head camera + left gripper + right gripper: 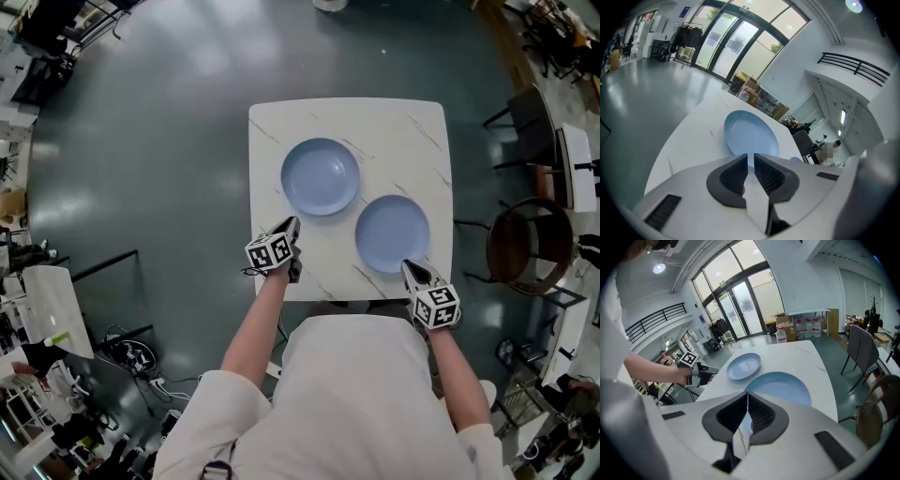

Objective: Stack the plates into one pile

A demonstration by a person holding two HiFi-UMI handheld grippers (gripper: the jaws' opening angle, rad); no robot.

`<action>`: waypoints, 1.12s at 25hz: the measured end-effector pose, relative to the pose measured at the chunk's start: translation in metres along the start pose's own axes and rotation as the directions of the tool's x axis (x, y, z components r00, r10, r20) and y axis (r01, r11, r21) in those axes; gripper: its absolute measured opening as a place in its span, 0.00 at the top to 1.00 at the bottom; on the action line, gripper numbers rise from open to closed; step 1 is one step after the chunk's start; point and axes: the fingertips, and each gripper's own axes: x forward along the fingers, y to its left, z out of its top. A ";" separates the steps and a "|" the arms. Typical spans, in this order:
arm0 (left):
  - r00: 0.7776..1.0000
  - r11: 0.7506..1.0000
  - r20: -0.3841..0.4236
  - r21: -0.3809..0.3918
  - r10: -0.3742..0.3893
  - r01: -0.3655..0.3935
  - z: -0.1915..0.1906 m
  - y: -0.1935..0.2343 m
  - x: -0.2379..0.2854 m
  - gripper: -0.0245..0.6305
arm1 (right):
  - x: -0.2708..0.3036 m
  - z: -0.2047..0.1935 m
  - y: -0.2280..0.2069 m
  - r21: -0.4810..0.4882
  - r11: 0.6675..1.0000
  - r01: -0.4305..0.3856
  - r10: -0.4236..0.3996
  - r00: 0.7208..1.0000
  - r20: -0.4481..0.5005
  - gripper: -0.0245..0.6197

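Two shallow, round, pale-blue plates lying apart

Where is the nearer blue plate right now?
In the head view, the nearer plate lies on the table, right of the farther plate, just ahead of the right gripper.

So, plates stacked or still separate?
Separate: far blue plate and near blue plate lie side by side, flat on the white table.

On desk: far-left plate just beside near-right plate. Left hand-held gripper at near-left edge, right hand-held gripper at near-right edge.
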 end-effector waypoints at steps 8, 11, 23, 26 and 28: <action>0.999 1.000 -0.032 -0.007 0.020 -0.020 0.014 0.018 0.029 0.81 | 0.012 0.001 0.000 0.023 1.000 0.010 -0.009 1.000 -0.023 0.92; 0.998 0.999 -0.050 -0.021 0.037 -0.038 0.017 0.026 0.041 0.80 | 0.017 0.004 0.002 0.025 1.000 0.009 -0.009 1.000 -0.026 0.92; 0.984 0.990 -0.154 -0.098 0.088 -0.104 0.003 0.048 0.084 0.75 | 0.019 -0.012 0.001 0.032 0.999 0.028 -0.026 0.998 -0.062 0.92; 0.979 0.987 -0.180 -0.111 0.094 -0.116 0.001 0.050 0.089 0.75 | 0.019 -0.012 0.005 0.029 0.999 0.033 -0.031 0.997 -0.069 0.92; 0.979 0.984 -0.181 -0.134 0.093 -0.118 0.002 0.052 0.090 0.77 | 0.019 -0.012 0.007 0.026 0.999 0.036 -0.034 0.997 -0.073 0.92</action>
